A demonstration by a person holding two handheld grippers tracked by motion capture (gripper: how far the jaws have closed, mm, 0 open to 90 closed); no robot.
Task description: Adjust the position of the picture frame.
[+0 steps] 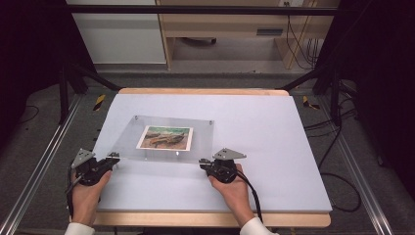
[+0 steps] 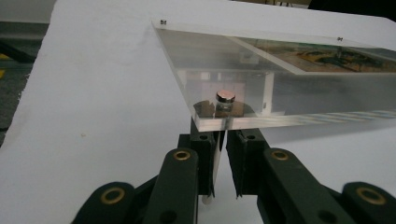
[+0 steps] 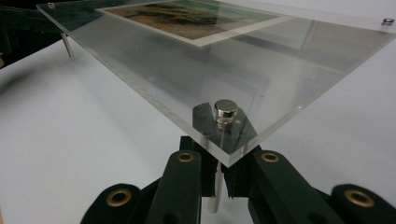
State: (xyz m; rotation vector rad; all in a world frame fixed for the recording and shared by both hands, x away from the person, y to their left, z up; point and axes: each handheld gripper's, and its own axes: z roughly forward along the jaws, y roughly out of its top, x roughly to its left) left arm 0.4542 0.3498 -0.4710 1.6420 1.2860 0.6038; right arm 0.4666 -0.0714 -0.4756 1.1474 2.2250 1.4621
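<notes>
Acrylic, clear and flat, makes up the picture frame [image 1: 169, 138]: a rectangular slab with a small landscape print [image 1: 165, 137] sandwiched at its middle, standing off the white desk [image 1: 254, 127] on thin metal posts capped by round silver studs at the corners. The frame sits at the middle-left of the desk, a little toward my side.

My left gripper [image 1: 113, 159] is at the frame's near left corner. In the left gripper view I see its black fingers [image 2: 201, 161] drawn in around the slim post [image 2: 215, 163] under the corner stud [image 2: 225, 97]; only a narrow gap is left and the post stands in it. Whether the pads truly press on it I can't quite make out, since the slab's edge covers the tips, but they read as closed on the post.

My right gripper [image 1: 203, 163] is at the near right corner. In the right gripper view its fingers [image 3: 194, 172] are clamped on that corner's post [image 3: 216, 186], right beneath the stud [image 3: 225, 111].

The slab's polished edges glint; reflections smear the print's detail. The fingertips are hidden under the acrylic in both gripper views.
</notes>
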